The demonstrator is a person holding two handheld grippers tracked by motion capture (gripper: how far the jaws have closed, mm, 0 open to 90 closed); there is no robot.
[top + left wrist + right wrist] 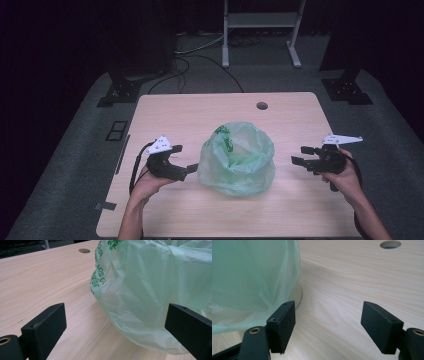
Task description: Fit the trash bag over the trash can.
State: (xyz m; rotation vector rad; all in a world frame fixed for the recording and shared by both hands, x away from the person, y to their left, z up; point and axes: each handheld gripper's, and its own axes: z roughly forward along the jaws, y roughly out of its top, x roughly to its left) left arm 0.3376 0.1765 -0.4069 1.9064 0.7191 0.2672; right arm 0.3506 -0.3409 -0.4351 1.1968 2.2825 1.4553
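Two grippers are flanking one green plastic bag [237,159] sitting mid-table.

The left gripper [192,168] is hovering just beside the bag, jaws spread wide; the right gripper [299,155] is waiting near its other side, jaws likewise spread. Green lettering [98,277] is showing on the bag, only fragments legible. One round hole [261,106] is sitting in the table [165,112].

Dark green print on the pale green plastic bag [150,290], lettering seen mirrored through the film and only partly legible, fragments like "JE S" and "SDS" in the left gripper view, a green leaf-like logo [223,134] near the bag's rim
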